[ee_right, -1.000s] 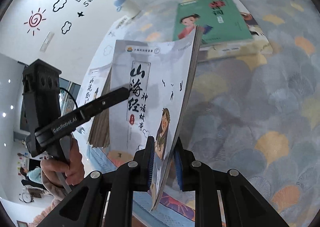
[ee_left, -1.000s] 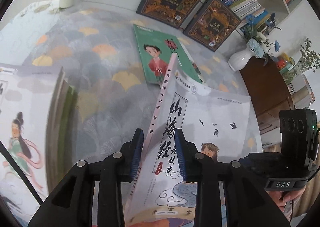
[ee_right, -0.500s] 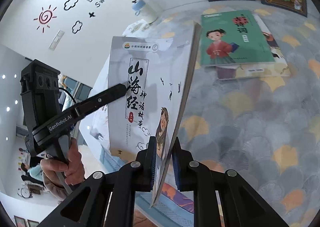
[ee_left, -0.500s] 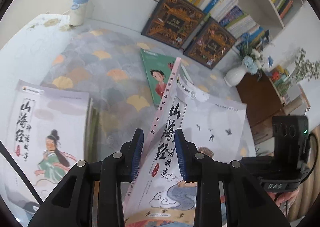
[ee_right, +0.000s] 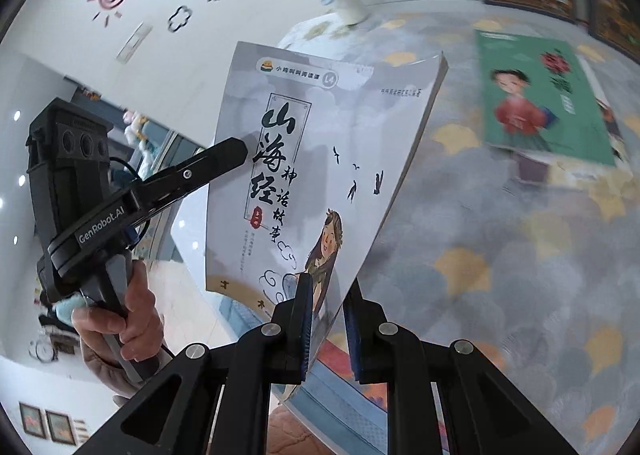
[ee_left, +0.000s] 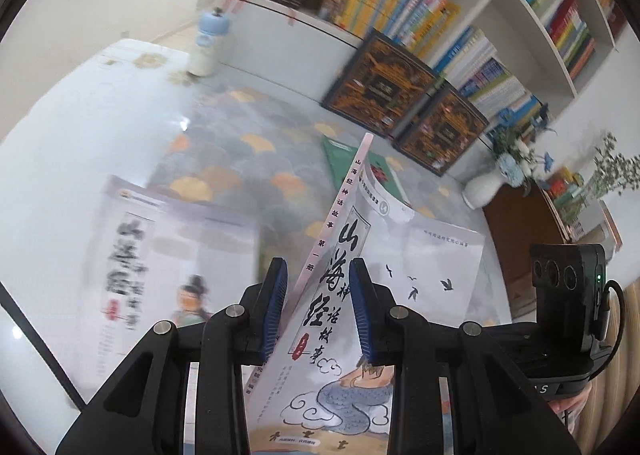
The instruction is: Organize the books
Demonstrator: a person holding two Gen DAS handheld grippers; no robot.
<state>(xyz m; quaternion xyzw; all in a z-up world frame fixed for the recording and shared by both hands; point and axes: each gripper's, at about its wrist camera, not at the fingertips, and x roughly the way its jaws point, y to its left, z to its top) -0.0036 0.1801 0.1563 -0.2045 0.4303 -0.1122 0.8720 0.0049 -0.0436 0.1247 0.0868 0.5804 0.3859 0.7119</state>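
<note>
A grey carpet (ee_left: 224,159) with yellow fan shapes covers the floor in front of you, ending at a white bookshelf (ee_left: 472,11) packed with spines. Your left tool (ee_left: 318,305) is clamped on the spine edge of the grey storybook (ee_left: 400,275), and your right tool (ee_right: 324,319) is closed on that book's lower page-side corner, so you hold it tilted up, clear of the carpet. A matching grey book (ee_left: 160,255) lies flat near the carpet's near left edge. A green book (ee_right: 540,95) lies flat toward the far edge, on top of another. Two dark ornate books (ee_left: 404,95) lean against the bookshelf, with a white vase (ee_left: 482,189) at the far right corner.
</note>
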